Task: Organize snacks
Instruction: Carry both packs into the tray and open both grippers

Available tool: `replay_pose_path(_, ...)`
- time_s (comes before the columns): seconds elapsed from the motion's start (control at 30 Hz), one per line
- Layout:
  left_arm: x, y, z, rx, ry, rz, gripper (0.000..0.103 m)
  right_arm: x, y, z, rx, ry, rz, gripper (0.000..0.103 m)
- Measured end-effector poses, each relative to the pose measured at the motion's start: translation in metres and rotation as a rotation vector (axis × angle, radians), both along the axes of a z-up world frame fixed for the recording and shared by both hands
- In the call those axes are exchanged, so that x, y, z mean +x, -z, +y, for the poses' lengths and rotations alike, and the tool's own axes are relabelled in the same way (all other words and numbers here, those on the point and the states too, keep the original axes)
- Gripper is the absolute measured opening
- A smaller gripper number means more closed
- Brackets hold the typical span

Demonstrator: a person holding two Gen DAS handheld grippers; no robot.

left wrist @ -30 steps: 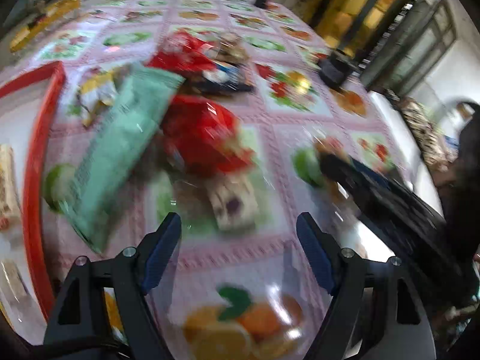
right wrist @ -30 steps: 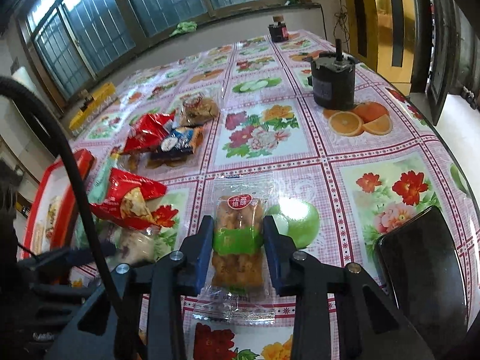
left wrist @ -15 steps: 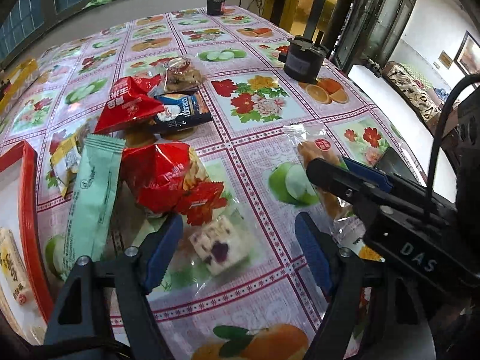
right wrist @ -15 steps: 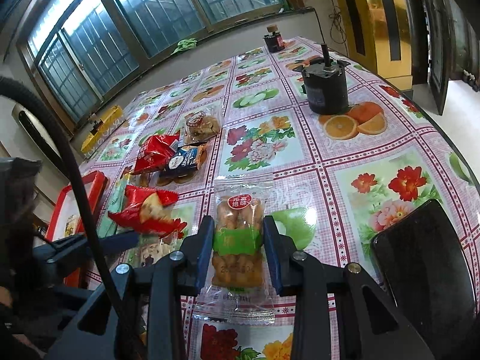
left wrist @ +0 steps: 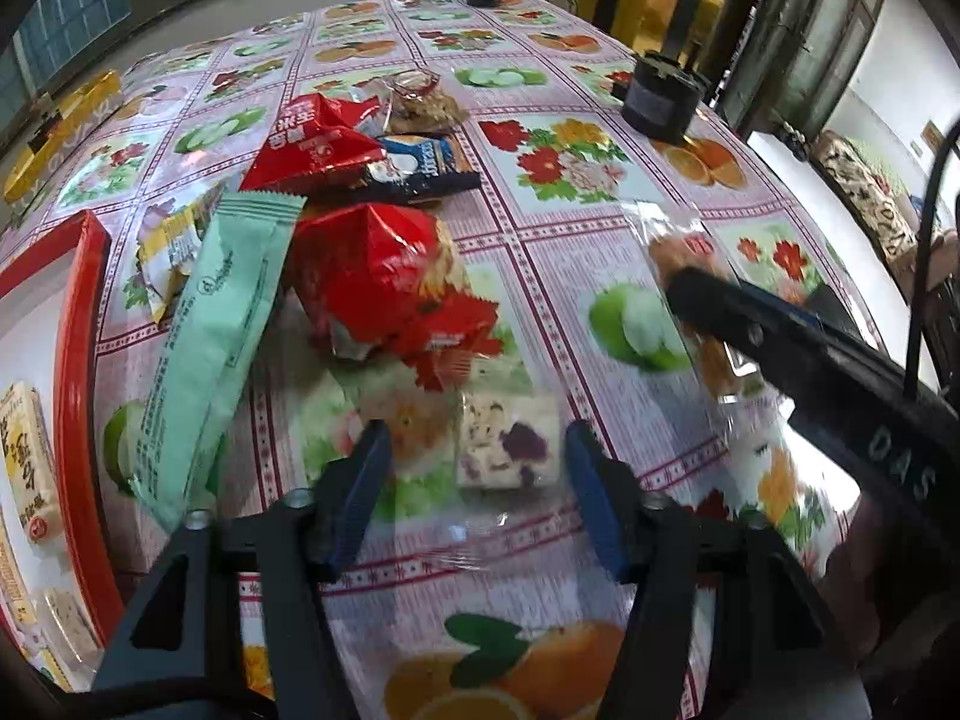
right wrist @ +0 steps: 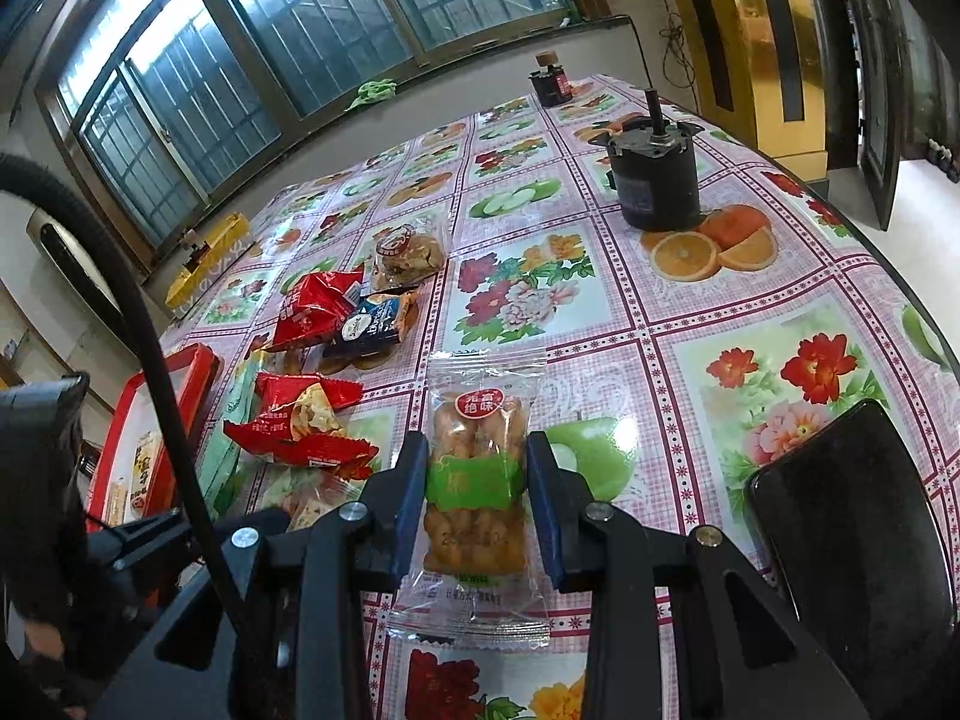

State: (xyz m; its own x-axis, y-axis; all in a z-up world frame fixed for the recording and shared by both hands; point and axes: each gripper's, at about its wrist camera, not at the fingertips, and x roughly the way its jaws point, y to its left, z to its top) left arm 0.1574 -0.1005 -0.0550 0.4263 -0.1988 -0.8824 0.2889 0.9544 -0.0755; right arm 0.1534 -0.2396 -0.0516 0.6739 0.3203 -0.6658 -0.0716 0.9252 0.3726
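My right gripper (right wrist: 477,468) is shut on a clear packet of fried dough twists with a green band (right wrist: 477,480); the packet also shows in the left wrist view (left wrist: 696,276). My left gripper (left wrist: 477,450) is open, its fingers either side of a clear packet holding a white nougat square with purple bits (left wrist: 504,450). Just beyond lie a red crinkly snack bag (left wrist: 384,282) and a long mint-green packet (left wrist: 210,330). Further back are another red bag (left wrist: 312,144), a dark blue packet (left wrist: 420,168) and a clear cookie bag (left wrist: 420,102).
A red-rimmed tray (left wrist: 78,360) with several packets stands at the left table edge. A black cylindrical motor (right wrist: 654,180) and a small dark jar (right wrist: 549,84) stand at the back right. A black chair back (right wrist: 852,522) is at the right edge. A yellow box (right wrist: 207,258) lies far left.
My left gripper has moved forward and down toward the nougat packet, so its fingers now flank it. The right gripper has kept its hold on the dough-twist packet.
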Motion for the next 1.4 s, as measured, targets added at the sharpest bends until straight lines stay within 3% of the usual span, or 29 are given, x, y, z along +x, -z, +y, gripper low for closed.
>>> replay_pose_path(0.1,-0.003,0.000,0.002,0.013,-0.009,-0.014,0.037,0.001,0.000,0.003,-0.019,-0.007,0.003,0.033)
replay_pose_path(0.27,-0.022,-0.002,0.008,0.001,-0.025,-0.035,0.034,0.000,-0.001,0.007,-0.043,-0.013,-0.005,0.033)
replay_pose_path(0.33,-0.031,-0.006,0.013,-0.032,-0.047,-0.034,0.034,-0.001,-0.001,0.009,-0.050,-0.019,-0.009,0.033)
replay_pose_path(0.47,-0.058,-0.031,0.045,-0.169,-0.119,-0.029,0.034,-0.006,-0.005,0.010,-0.031,-0.050,-0.033,0.033)
replay_pose_path(0.63,-0.090,-0.082,0.125,-0.260,-0.301,-0.164,0.034,-0.023,-0.030,0.045,0.017,-0.191,-0.059,0.032)
replay_pose_path(0.77,-0.096,-0.098,0.194,-0.214,-0.519,-0.241,0.034,-0.022,-0.050,0.093,0.125,-0.365,-0.060,0.032)
replay_pose_path(0.97,-0.076,-0.078,0.245,-0.227,-0.620,-0.186,0.034,0.014,-0.058,0.175,0.127,-0.523,-0.008,0.032)
replay_pose_path(1.1,-0.061,-0.059,0.255,-0.238,-0.611,-0.132,0.034,0.053,-0.050,0.220,0.081,-0.548,0.064,0.032)
replay_pose_path(1.17,-0.056,-0.050,0.254,-0.227,-0.597,-0.115,0.034,0.069,-0.046,0.244,0.008,-0.551,0.067,0.032)
replay_pose_path(1.4,-0.041,-0.035,0.258,-0.188,-0.593,-0.077,0.034,0.097,-0.021,0.275,-0.068,-0.563,0.106,0.032)
